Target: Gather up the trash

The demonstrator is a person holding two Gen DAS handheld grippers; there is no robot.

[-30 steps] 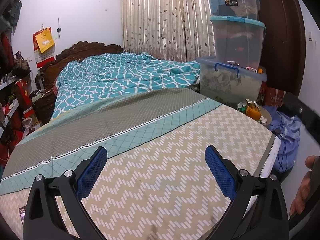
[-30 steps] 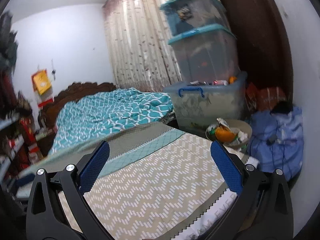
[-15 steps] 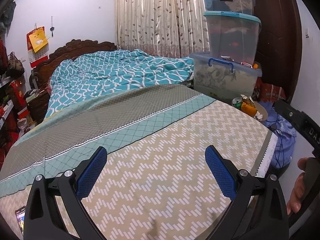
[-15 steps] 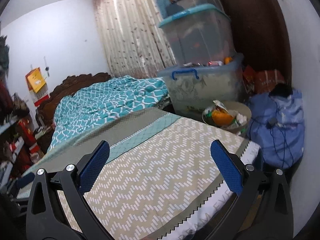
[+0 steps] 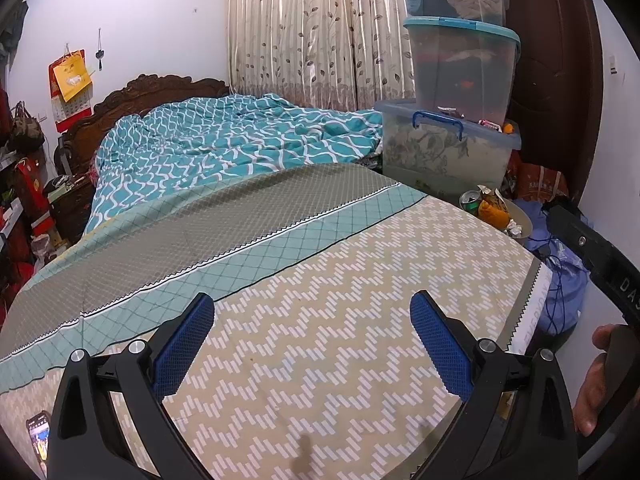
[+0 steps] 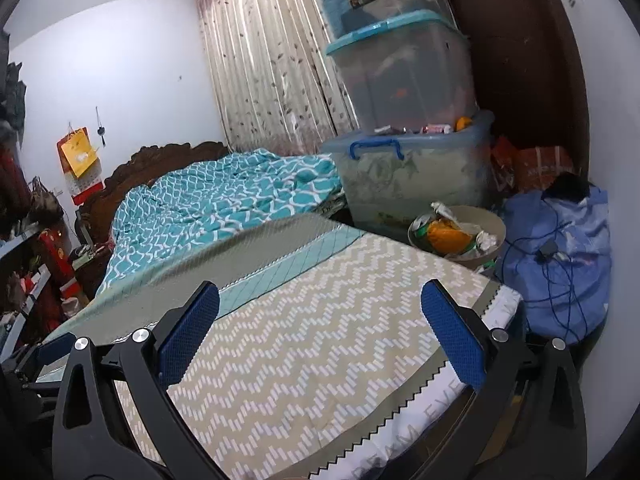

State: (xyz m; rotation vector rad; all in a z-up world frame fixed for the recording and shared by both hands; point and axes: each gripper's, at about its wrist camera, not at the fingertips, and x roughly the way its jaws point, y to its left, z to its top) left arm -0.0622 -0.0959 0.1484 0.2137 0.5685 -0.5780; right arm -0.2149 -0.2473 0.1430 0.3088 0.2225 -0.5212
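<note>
Both grippers are spread wide and empty over the bed (image 5: 320, 360): the left gripper (image 5: 312, 344) and the right gripper (image 6: 320, 328). The trash sits in a beige bin (image 6: 494, 228) at about one o'clock, off the bed's far corner, below the stacked storage boxes (image 6: 400, 80). No loose litter shows on the bed, so the sensible approach is probably to scan the floor before reaching.

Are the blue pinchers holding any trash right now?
No. The left gripper and right gripper are both open and empty above the zigzag-patterned bedsheet. The trash sits in the round beige bin.
</note>
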